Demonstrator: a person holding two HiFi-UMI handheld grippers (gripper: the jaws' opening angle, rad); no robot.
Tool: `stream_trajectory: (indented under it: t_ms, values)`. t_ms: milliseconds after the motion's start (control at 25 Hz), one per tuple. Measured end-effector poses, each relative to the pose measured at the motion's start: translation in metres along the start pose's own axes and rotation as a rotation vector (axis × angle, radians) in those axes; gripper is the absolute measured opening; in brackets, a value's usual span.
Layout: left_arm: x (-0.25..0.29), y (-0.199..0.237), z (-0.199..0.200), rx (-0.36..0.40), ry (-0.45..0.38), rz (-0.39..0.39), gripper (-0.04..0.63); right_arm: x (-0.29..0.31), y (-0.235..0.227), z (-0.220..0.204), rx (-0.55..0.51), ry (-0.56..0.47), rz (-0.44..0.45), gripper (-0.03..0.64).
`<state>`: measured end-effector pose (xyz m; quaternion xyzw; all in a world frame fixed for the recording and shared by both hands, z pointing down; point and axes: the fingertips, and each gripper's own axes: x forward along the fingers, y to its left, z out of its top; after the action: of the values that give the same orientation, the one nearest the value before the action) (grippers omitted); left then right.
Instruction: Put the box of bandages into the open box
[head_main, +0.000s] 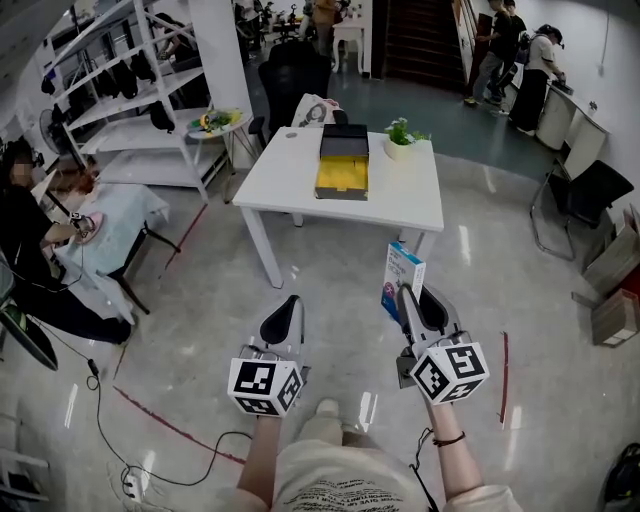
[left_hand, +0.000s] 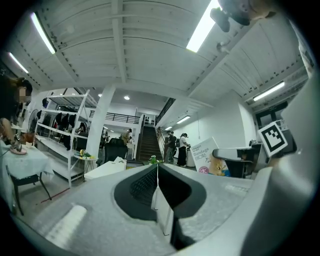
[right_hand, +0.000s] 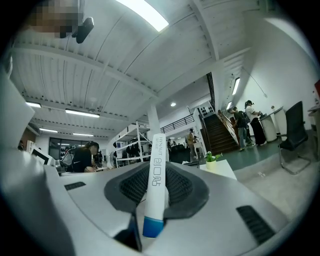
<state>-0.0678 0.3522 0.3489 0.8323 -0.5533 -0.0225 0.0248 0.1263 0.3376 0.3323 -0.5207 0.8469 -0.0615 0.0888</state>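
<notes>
**Status.** The right gripper (head_main: 415, 300), at lower right of the head view, is clenched on the bandage box (head_main: 403, 278). In the right gripper view the box stands edge-on between the two pads, blue end nearest the camera, and both pads press on its broad faces. The left gripper (head_main: 283, 318), at lower centre, has its jaws drawn together with nothing between them. It takes no part in the grip.

**Location of parts.** The bandage box is held upright in the air above the floor, well apart from the table (head_main: 290, 170). The open box (head_main: 343, 178) lies on the table in the upper centre of the frame, its yellow inside facing up and its dark lid folded back toward the top of the frame. A plant (head_main: 401, 133) stands on the table just right of the lid.

**Step in hand.** Judged from this layout, the pick-up is complete and the transfer to the table is under way. Placement is not yet done.

**Next move.**
1. Bring the right gripper toward the upper centre of the frame until the bandage box is over the yellow compartment.
2. Keep clear of the plant and the raised lid.
3. Turn the bandage box as needed to fit the opening, then lower it inside.
4. Release only once it rests on the bottom.
</notes>
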Motion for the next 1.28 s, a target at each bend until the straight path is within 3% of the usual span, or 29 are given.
stream_trajectory:
  t_ms: [400, 960, 1280]
  values:
    - [0.049, 0.01, -0.014, -0.003, 0.036, 0.012, 0.023, 0.035, -0.037, -0.007, 0.012, 0.015, -0.009, 0.089]
    - [0.173, 0.093, -0.018, -0.019, 0.068, 0.022, 0.023, 0.167, -0.089, -0.019, 0.05, 0.049, -0.006, 0.089]
    - [0.243, 0.132, -0.022, -0.02, 0.075, -0.025, 0.023, 0.239, -0.11, -0.029, 0.051, 0.057, -0.031, 0.09]
